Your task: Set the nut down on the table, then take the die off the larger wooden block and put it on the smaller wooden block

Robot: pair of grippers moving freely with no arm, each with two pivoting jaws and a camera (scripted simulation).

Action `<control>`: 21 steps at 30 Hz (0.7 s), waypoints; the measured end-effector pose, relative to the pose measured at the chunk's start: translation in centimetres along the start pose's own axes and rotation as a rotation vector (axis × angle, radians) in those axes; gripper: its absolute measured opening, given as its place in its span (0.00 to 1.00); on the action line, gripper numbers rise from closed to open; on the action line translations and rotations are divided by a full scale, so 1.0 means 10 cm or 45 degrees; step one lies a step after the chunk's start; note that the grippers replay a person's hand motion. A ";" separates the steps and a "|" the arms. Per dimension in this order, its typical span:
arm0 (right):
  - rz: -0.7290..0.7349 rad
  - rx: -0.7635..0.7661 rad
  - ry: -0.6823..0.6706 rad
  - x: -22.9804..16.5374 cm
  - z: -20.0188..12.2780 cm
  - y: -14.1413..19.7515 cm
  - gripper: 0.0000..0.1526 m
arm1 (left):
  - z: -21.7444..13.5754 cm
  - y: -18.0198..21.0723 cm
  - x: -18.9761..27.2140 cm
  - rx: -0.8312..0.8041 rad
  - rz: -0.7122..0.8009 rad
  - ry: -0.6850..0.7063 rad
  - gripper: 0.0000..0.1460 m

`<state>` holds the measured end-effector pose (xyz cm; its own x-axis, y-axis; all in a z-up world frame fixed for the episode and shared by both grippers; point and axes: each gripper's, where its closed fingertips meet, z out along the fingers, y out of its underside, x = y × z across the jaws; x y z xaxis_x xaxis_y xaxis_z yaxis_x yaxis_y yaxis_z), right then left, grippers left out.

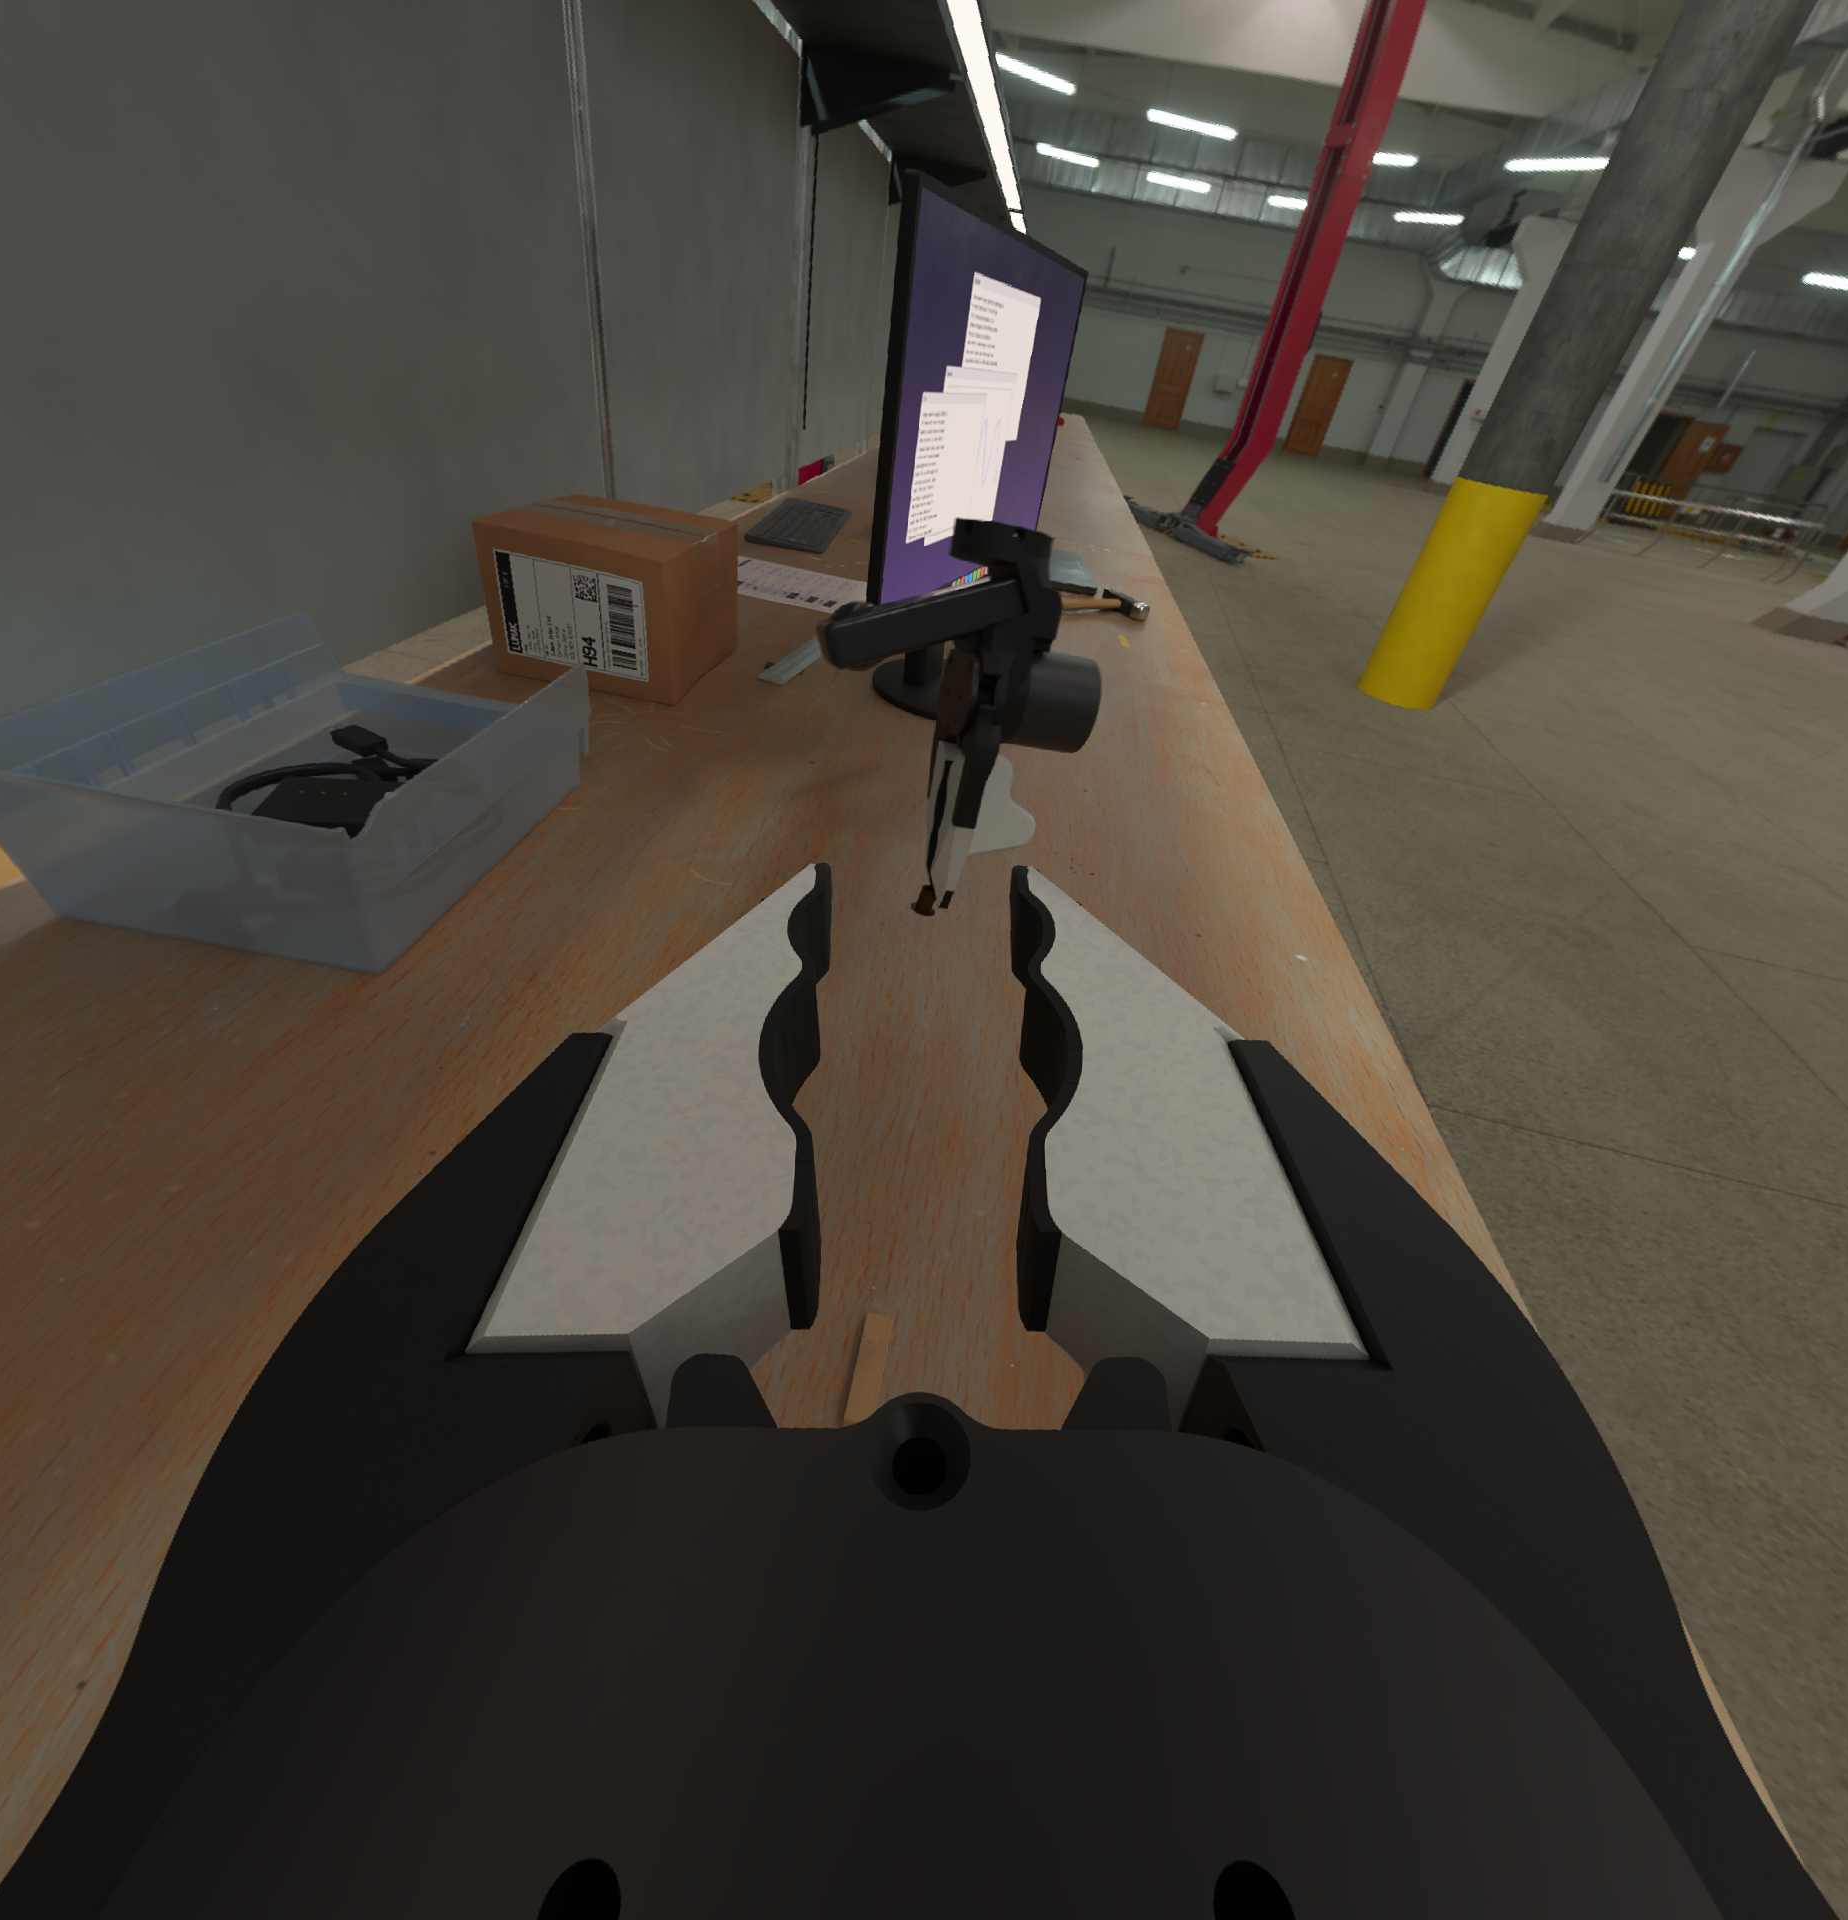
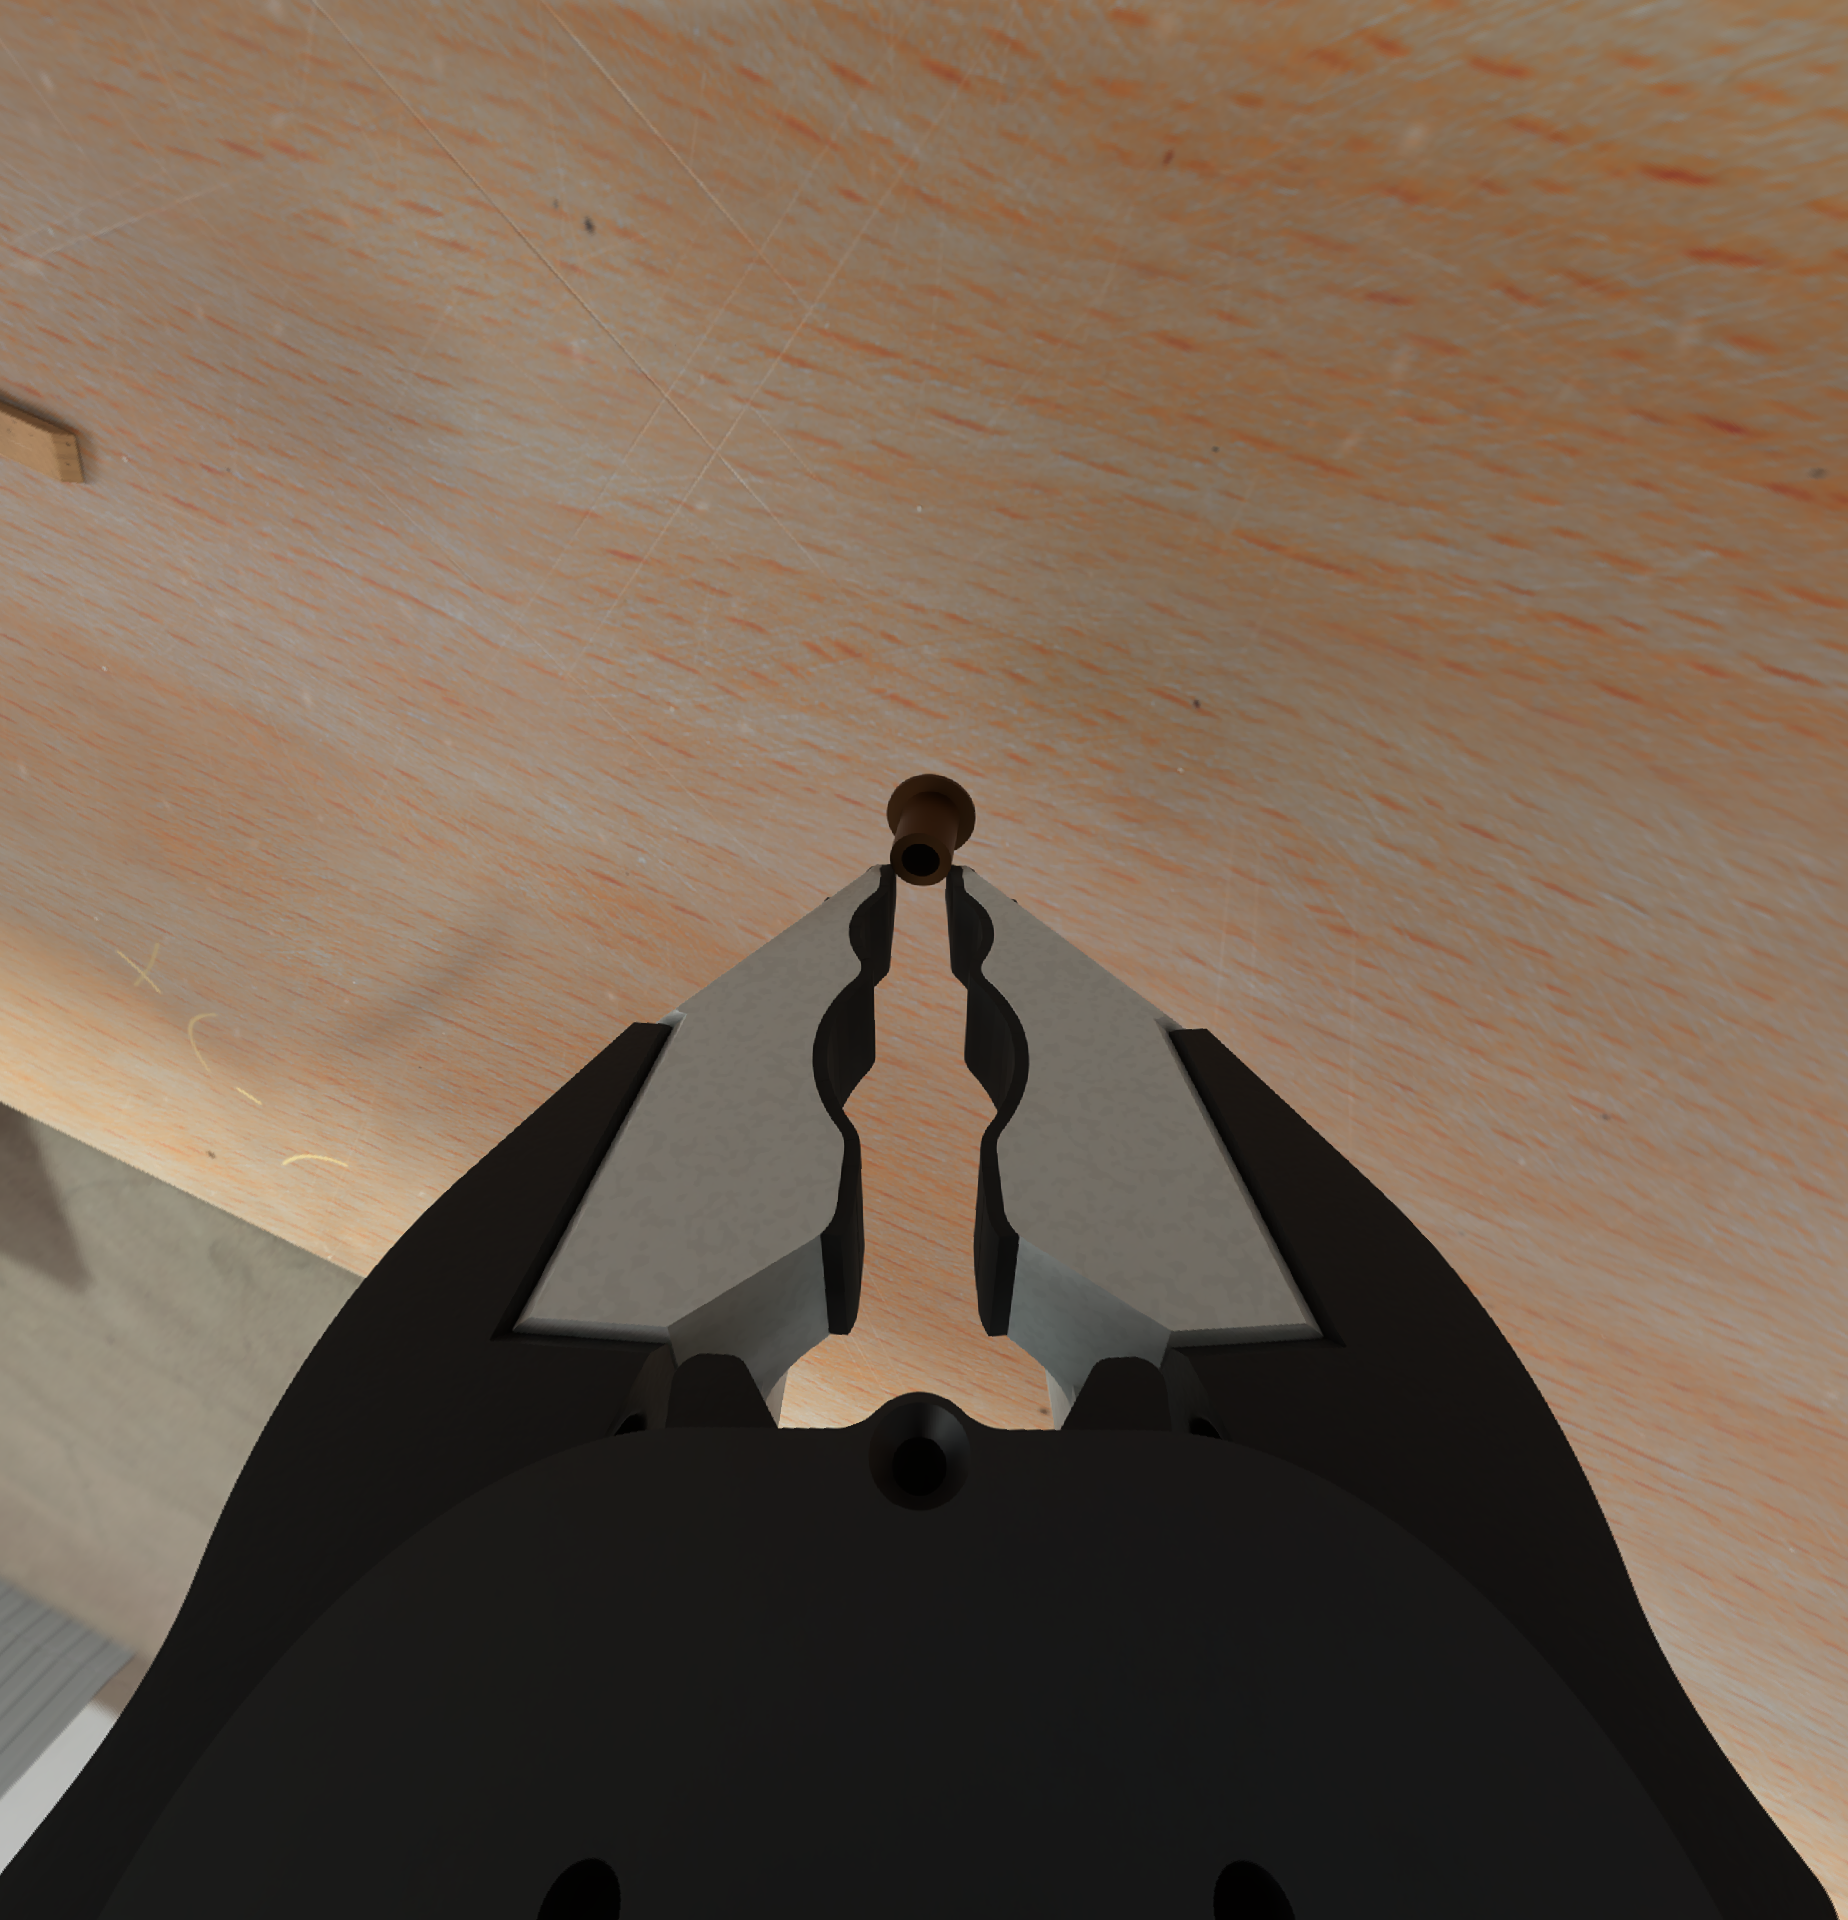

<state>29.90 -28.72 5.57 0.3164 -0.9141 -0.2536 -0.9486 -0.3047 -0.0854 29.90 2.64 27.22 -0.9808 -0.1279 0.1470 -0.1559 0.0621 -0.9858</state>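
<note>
The table (image 2: 1211, 468) is scratched, matt wood. The nut (image 2: 925, 831) looks smooth brown metal. The bin (image 1: 276, 894) is translucent plastic.

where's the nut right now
The brown nut sits pinched at the fingertips of the right gripper, just above the bare wooden table; in the left wrist view it hangs ahead of the open left gripper.
</note>
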 end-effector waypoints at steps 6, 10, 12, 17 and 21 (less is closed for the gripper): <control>-0.050 -0.201 0.119 0.06 0.25 -0.02 0.06 | -0.02 -0.01 0.02 -0.012 0.007 0.003 0.23; -0.045 -0.286 0.202 0.15 0.34 0.01 0.06 | -0.04 -0.03 0.03 -0.008 -0.001 0.013 0.23; -0.047 -0.298 0.172 0.14 0.37 0.02 0.06 | -0.06 -0.04 0.02 -0.008 0.003 0.009 0.23; 0.000 -0.302 0.130 0.12 0.35 0.03 0.23 | -0.22 -0.13 -0.04 0.002 0.044 -0.047 0.24; -0.015 -0.142 0.170 0.07 0.11 -0.08 0.28 | -0.62 -0.28 -0.25 -0.003 0.136 -0.249 0.26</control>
<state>30.87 -28.87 4.42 0.3313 -0.9355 -0.1226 -0.9415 -0.3363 0.0216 32.02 8.92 30.08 -0.9503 -0.3103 0.0233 -0.0531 0.0879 -0.9947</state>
